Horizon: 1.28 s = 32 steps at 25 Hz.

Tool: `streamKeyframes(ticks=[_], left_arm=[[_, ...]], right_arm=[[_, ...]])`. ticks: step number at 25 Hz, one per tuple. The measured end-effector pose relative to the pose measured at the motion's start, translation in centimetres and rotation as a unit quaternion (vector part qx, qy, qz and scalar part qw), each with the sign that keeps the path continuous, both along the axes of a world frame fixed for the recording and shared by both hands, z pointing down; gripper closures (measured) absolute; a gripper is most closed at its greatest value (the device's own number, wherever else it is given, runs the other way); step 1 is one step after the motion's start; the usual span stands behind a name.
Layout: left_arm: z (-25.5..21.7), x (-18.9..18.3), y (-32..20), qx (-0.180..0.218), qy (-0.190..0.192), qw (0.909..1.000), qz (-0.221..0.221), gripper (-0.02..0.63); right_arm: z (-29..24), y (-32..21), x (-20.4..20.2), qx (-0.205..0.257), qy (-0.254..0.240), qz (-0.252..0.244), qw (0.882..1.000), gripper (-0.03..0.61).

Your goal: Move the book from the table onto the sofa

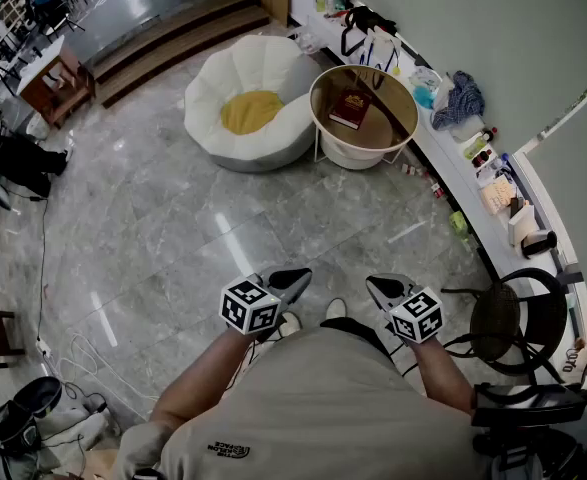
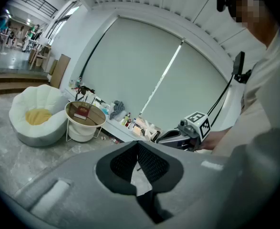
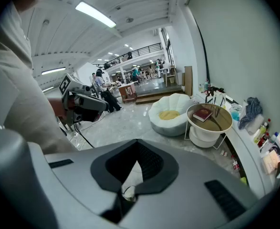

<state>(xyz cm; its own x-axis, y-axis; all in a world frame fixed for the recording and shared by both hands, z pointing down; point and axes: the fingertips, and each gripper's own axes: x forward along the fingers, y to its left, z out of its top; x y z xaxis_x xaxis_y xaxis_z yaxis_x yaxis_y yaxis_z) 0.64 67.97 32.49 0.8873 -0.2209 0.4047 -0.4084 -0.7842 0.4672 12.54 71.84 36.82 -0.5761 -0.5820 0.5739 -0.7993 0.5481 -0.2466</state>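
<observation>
Two grippers, both empty, held side by side low before the person's body. Left gripper (image 1: 298, 276): jaws pressed together, nothing between them, only grey floor (image 1: 173, 218) seen through the gap behind the tips. Right gripper (image 1: 378, 286): same, jaws closed tight on nothing. Marker cubes face up on each.

Book (image 1: 350, 108): dark red, lying flat on the round table (image 1: 385, 118), well ahead of both grippers and apart from them. It sits toward the table's far-left part as seen from the grippers. From the right gripper the table is ahead, about in line; from the left gripper it is ahead and off to the right.

Sofa (image 1: 273, 78): white, petal-shaped, with a yellow cushion (image 1: 250, 111) in its middle. Well ahead of the left gripper, just left of the table, the two touching or nearly so; cannot tell which.

Right of the right gripper: a black round-backed chair (image 1: 518, 318), near. A long white ledge (image 1: 453, 158) runs along the wall on that side, from beside the chair to past the table, cluttered with small items too small to name.

Far ahead-left of the left gripper: wooden steps (image 1: 173, 33).
</observation>
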Motion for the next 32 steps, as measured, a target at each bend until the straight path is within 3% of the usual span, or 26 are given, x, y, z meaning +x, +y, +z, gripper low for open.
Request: streamKeyframes(ticks=[5,10,16,21,25,28,32], left_arm=[[-1.3,5.4,-1.2,0.004,-0.004,0.9999,0.01,0.604],[-0.9,8.5,-2.4,0.032,-0.044,0.9985,0.01,0.604],[-0.7,11.5,-4.1,0.041,-0.054,0.9977,-0.002,0.604],[-0.2,11.1,-7.5,0.046,-0.062,0.997,0.008,0.603],[0.1,9.8,-12.1,0.06,-0.059,0.9962,0.021,0.585],[1.0,7.8,-16.7,0.059,-0.057,0.996,0.035,0.532],[0.8,4.8,-24.0,0.04,-0.033,0.9977,0.045,0.518]], right_arm=[[-1.6,-2.1,4.5,0.022,-0.01,0.0,1.0,0.566],[-1.8,-3.4,8.9,0.039,-0.022,0.008,0.999,0.566],[-0.1,-5.1,11.6,0.028,-0.048,0.017,0.998,0.566],[0.0,-8.3,11.7,0.043,-0.062,0.028,0.997,0.55],[0.2,-12.5,11.0,0.042,-0.065,0.059,0.995,0.445],[0.2,-16.6,9.4,0.036,-0.07,0.087,0.993,0.442],[0.1,-22.9,6.9,0.028,-0.061,0.122,0.99,0.443]])
